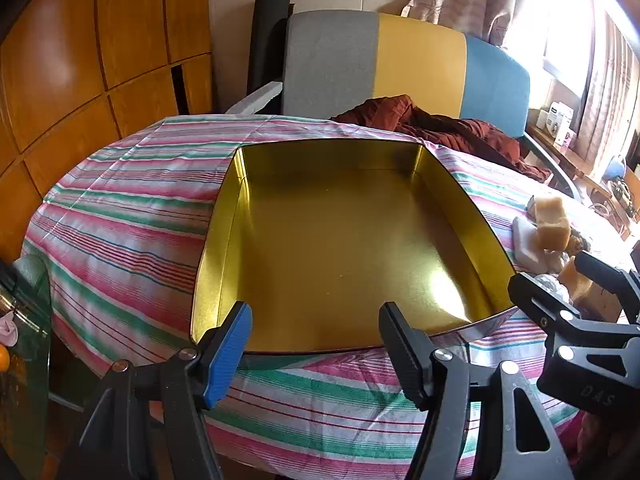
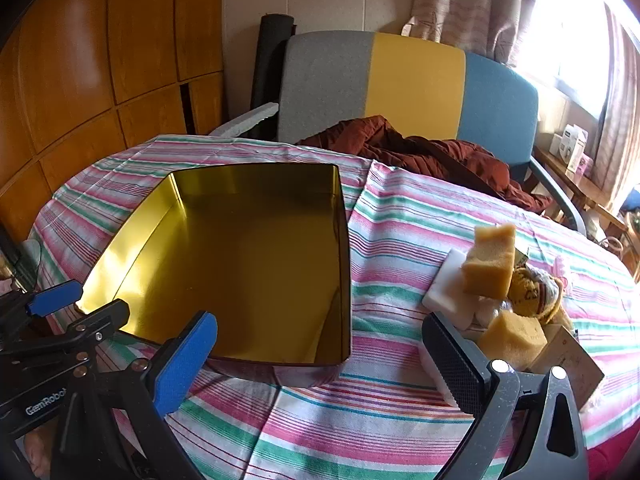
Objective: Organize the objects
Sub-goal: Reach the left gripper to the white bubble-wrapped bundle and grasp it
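My left tongs (image 1: 316, 344) stand apart with nothing between them, hovering at the near edge of the gold tin (image 1: 344, 240); the blue pad sits on the left finger and the black ribbed pad on the right, both just above the tin's near rim; my right tongs (image 2: 320, 360) are also spread wide and hold nothing, poised over the striped cloth (image 2: 392, 216) just right of the tin's near right corner; the tin lies open on the bench, a shallow rectangular box with a shiny golden inside and nothing in it that I can see; it sits toward the left of the bench, its long sides running from near to far; to the right of it, well apart across bare cloth, is a small heap of things: a yellow sponge block (image 2: 490, 262) standing on top, a second sponge (image 2: 514, 338) nearer to me, a white block (image 2: 448, 292) lying flat at the heap's left side, a yellow and brown soft toy (image 2: 534, 290) behind the nearer sponge, and a pale carton (image 2: 572, 360) at the near right; my right tongs' black finger is just beside the white block and the nearer sponge, though I cannot tell whether it touches them; beyond the bench stands a chair (image 2: 416, 84) with a grey, yellow and blue back, a rust-red garment (image 2: 420, 152) bunched on its seat; wooden cupboard doors (image 2: 100, 60) fill the far left, and a curtained window (image 2: 568, 20) glares at the far right.
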### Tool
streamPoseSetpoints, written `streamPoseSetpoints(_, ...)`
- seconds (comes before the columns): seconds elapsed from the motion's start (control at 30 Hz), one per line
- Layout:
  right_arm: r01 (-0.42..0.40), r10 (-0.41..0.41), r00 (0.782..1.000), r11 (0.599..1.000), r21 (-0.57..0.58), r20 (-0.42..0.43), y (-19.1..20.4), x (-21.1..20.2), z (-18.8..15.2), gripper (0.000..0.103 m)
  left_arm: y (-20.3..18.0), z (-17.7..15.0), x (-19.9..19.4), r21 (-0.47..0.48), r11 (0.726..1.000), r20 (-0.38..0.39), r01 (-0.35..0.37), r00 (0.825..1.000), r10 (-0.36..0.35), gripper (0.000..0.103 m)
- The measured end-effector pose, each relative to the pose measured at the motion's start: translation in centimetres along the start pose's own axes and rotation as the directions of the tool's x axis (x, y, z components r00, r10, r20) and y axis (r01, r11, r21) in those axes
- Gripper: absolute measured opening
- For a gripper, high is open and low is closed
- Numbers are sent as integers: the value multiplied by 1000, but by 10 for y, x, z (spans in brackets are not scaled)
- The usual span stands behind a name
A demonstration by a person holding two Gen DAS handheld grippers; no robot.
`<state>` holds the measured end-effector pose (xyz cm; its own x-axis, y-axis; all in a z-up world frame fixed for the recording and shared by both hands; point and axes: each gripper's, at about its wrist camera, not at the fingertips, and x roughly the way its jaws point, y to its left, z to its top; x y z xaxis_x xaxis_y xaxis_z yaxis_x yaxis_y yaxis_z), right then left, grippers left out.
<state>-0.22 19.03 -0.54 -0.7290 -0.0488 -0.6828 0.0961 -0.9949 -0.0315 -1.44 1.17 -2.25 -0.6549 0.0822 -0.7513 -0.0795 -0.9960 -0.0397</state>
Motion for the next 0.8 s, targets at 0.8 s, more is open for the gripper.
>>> streamPoseSetpoints(0.8, 86, -85, 996, 996, 40, -4, -50, -11, -14, 103, -30, 3, -5, 51, 983, -16, 175, 985, -174, 83)
